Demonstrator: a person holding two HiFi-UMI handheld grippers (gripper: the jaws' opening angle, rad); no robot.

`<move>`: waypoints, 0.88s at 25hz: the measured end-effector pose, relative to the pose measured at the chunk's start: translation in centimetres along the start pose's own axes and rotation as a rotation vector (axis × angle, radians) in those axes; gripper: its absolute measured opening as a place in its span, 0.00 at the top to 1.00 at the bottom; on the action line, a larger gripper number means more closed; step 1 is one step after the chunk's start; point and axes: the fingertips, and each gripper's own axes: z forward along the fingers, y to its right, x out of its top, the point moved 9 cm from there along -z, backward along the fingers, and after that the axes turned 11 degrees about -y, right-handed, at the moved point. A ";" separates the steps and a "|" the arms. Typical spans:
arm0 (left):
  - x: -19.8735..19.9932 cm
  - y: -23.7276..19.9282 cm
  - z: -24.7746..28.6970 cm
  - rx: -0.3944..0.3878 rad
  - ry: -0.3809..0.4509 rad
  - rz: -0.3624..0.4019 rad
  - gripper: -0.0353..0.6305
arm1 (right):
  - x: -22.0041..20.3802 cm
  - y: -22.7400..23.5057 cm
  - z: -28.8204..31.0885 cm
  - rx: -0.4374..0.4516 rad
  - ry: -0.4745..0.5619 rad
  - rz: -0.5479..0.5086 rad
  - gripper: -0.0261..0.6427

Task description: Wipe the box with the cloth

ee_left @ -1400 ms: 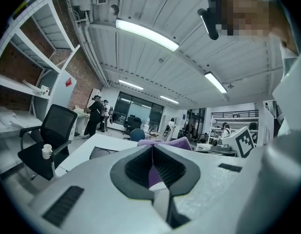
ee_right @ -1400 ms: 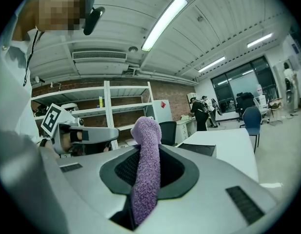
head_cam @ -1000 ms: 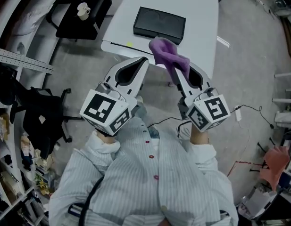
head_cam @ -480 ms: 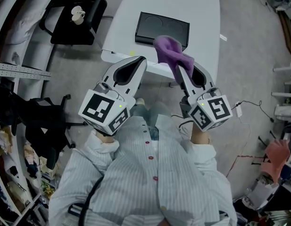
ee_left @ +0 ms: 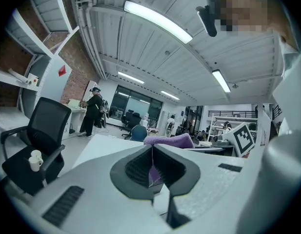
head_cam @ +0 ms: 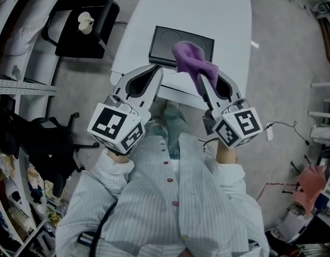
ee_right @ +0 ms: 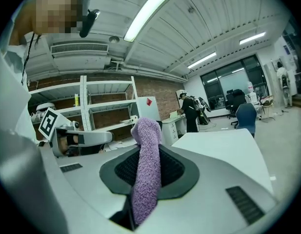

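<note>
A flat black box lies on the white table in the head view. My right gripper is shut on a purple cloth, which bunches out past its tips over the box's near right edge. In the right gripper view the cloth runs up between the jaws. My left gripper is shut with nothing in it, its tips over the table's near edge just short of the box. The left gripper view shows its jaws pressed together and the cloth beyond them.
A black office chair with a white mug on its seat stands left of the table. Shelving and clutter line the left side. Cables and a red object lie on the floor at the right.
Both grippers have moved forward together toward the table. The cloth has gone from hanging in front of the table to lying over the box's near edge.
</note>
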 end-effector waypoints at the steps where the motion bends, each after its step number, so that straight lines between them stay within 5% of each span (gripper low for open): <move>1: 0.4 -0.4 0.8 0.004 0.001 -0.001 0.93 | 0.4 0.7 0.7 0.006 -0.004 -0.002 0.86; 12: 5.2 -2.7 8.8 0.059 0.018 -0.006 0.93 | 5.1 9.1 5.4 0.069 -0.033 -0.009 0.86; 22: 5.6 -4.1 11.4 0.115 -0.018 -0.030 0.93 | 5.9 12.6 8.2 0.119 -0.073 0.001 0.86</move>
